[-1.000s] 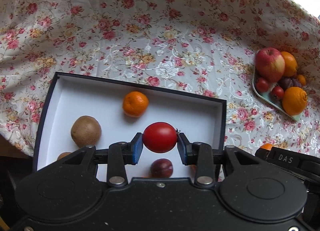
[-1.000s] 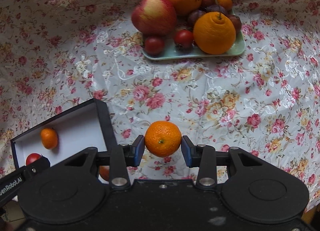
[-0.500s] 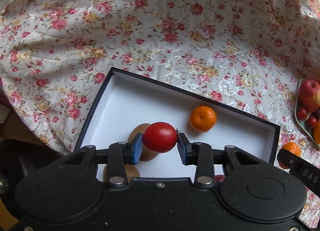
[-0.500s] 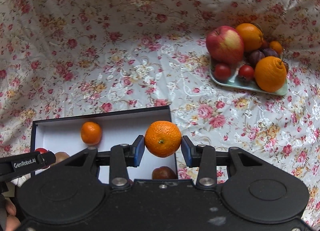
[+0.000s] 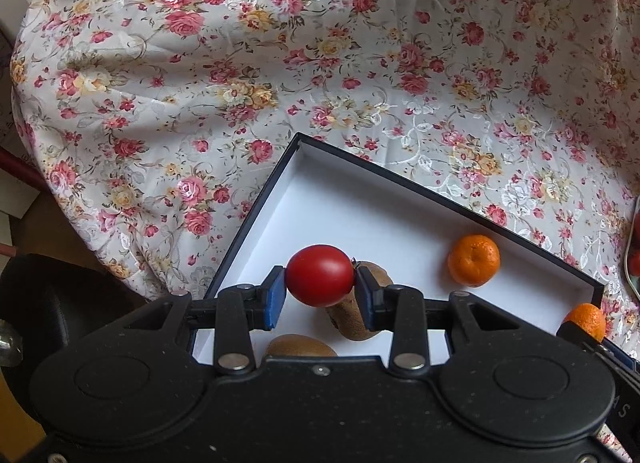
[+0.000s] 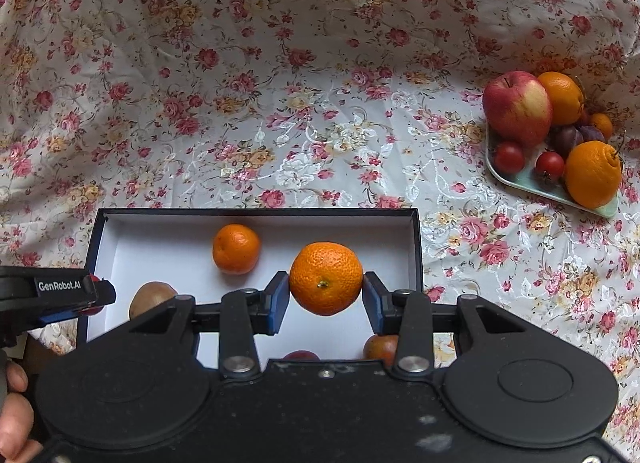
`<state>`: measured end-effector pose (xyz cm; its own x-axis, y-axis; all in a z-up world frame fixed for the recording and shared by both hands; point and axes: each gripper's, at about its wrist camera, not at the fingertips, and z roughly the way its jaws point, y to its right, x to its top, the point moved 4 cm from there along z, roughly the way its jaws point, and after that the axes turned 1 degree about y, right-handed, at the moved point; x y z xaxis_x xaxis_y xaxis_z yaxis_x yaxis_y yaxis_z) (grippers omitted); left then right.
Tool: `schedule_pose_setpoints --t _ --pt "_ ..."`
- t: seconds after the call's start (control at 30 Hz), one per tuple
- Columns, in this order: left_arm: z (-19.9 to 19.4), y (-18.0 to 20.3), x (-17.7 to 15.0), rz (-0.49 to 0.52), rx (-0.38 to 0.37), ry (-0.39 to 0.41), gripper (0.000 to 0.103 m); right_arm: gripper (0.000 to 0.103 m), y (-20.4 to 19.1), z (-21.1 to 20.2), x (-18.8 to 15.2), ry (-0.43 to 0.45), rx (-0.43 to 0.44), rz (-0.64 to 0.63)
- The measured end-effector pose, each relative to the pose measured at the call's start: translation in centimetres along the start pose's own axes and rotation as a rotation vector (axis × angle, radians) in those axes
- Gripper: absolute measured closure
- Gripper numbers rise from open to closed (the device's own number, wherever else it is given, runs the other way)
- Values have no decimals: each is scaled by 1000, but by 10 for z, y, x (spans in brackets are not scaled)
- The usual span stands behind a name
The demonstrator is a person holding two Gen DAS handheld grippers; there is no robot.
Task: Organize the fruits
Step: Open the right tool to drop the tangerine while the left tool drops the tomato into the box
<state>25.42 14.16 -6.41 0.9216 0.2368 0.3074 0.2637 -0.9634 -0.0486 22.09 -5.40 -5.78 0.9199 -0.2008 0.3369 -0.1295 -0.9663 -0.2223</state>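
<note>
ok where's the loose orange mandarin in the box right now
In the right wrist view the small orange mandarin lies on the white floor of the dark-rimmed box, near its far wall, left of the mandarin held by the right gripper.

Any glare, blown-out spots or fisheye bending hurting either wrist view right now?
Left wrist: cloth shows shiny patches, box edges bow slightly, tomato sharp. Right wrist: top right corner blown out white beyond the plate; mandarin crisp, evenly lit.
</note>
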Motion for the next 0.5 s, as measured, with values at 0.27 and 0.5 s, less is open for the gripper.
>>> schedule_pose_setpoints --t 0.27,0.5 --pt "2 0 0 2 -17 -14 57 60 0 0 0 -18 29 -6" --pt "-2 5 1 28 -11 2 57 61 -2 -4 0 -3 37 -20"
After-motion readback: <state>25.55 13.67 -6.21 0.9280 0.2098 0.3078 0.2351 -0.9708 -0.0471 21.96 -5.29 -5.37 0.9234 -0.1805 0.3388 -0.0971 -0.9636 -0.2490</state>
